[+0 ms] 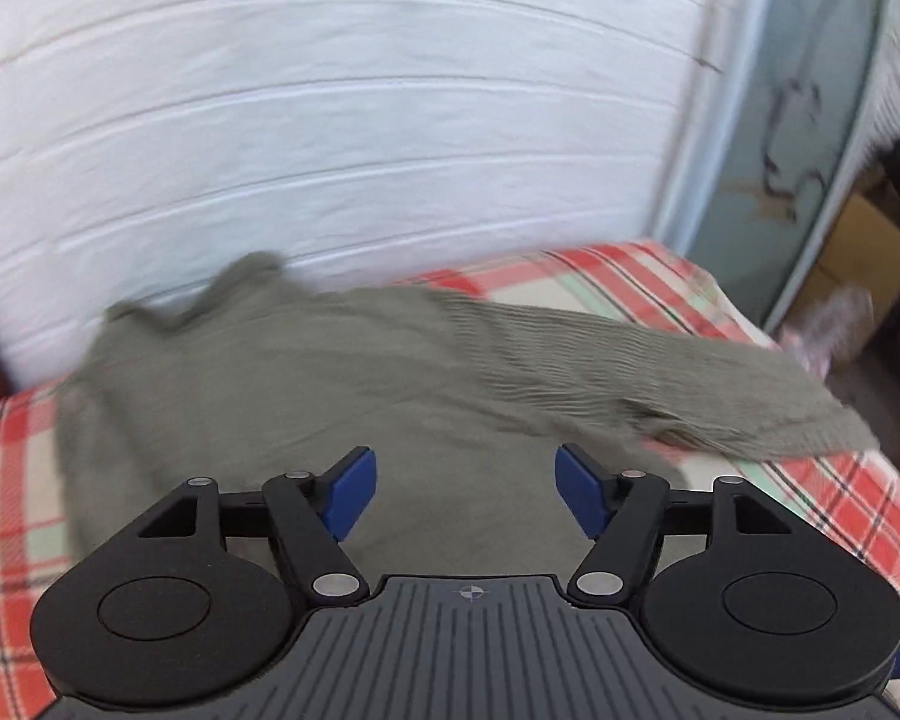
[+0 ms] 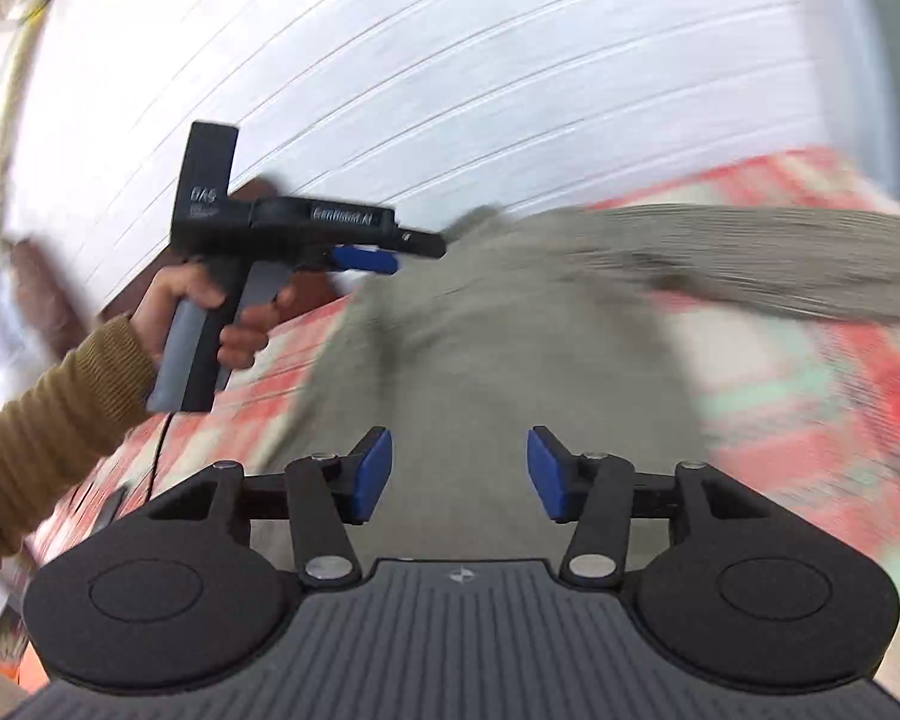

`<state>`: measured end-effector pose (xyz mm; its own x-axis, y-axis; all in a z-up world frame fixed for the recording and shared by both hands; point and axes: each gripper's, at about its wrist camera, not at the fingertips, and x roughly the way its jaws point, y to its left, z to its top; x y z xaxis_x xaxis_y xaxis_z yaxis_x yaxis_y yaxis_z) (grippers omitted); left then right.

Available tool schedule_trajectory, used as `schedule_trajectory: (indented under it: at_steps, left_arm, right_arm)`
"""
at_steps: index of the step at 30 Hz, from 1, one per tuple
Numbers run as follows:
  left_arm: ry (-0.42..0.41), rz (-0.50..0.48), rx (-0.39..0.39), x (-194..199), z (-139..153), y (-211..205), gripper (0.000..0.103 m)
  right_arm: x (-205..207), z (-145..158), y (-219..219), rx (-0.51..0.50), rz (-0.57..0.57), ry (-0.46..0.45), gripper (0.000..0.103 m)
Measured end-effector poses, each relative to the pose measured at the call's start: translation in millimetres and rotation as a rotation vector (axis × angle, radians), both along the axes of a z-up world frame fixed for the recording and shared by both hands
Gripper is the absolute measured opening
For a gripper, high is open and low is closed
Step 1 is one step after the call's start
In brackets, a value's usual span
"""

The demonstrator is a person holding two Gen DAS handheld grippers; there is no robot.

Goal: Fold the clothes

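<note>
An olive-grey garment [image 1: 306, 384] lies spread on a red, green and cream plaid cover [image 1: 840, 498], one ribbed sleeve [image 1: 660, 384] stretched to the right. My left gripper [image 1: 467, 495] is open and empty, held above the garment's near part. My right gripper [image 2: 459, 474] is open and empty, also above the garment [image 2: 510, 360]. In the right wrist view the left gripper [image 2: 372, 258] shows from the side, held by a hand [image 2: 210, 312] above the garment's far left corner. Both views are blurred.
A white panelled wall [image 1: 330, 120] runs behind the plaid surface. A glass door [image 1: 810, 120] and cardboard boxes [image 1: 858, 264] stand at the right past the surface's edge. The plaid cover [image 2: 810, 408] extends right of the garment.
</note>
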<state>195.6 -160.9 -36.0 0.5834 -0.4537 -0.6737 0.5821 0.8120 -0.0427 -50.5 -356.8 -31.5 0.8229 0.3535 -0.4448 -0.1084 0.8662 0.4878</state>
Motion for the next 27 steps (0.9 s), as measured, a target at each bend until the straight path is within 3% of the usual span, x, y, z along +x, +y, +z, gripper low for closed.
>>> schedule_trajectory:
  at_steps: [5, 8, 16, 17, 19, 20, 22, 23, 24, 27]
  left_arm:
    - [-0.158, -0.079, 0.246, -34, -29, -107, 0.079]
    - [-0.238, -0.136, 0.358, -51, -49, -143, 0.079]
    - [-0.195, 0.005, 0.462, -23, -82, -170, 0.083]
    - [-0.207, 0.016, 0.459, -20, -84, -169, 0.09]
    - [-0.225, 0.03, 0.45, -14, -86, -169, 0.092]
    - [-0.231, 0.038, 0.444, -11, -86, -169, 0.088]
    - [-0.191, 0.033, 0.406, -4, -84, -171, 0.066]
    - [-0.163, 0.025, 0.383, -1, -82, -172, 0.037]
    - [-0.14, 0.018, 0.363, 1, -81, -172, 0.017]
    - [-0.12, 0.02, 0.331, 2, -79, -171, 0.004]
  right_arm:
    - [-31, -17, -36, 0.078, -0.102, 0.017, 0.059]
    - [-38, -25, -47, 0.103, -0.116, 0.021, 0.059]
    - [-41, -35, -58, 0.174, -0.119, 0.019, 0.06]
    - [-41, -36, -60, 0.181, -0.12, 0.02, 0.06]
    - [-39, -39, -62, 0.192, -0.123, 0.029, 0.061]
    - [-38, -41, -63, 0.198, -0.125, 0.037, 0.061]
    - [-36, -44, -64, 0.207, -0.127, 0.053, 0.061]
    - [-36, -45, -64, 0.21, -0.128, 0.057, 0.061]
    - [-36, -45, -64, 0.212, -0.129, 0.062, 0.061]
    - [-37, -46, -64, 0.215, -0.13, 0.065, 0.061]
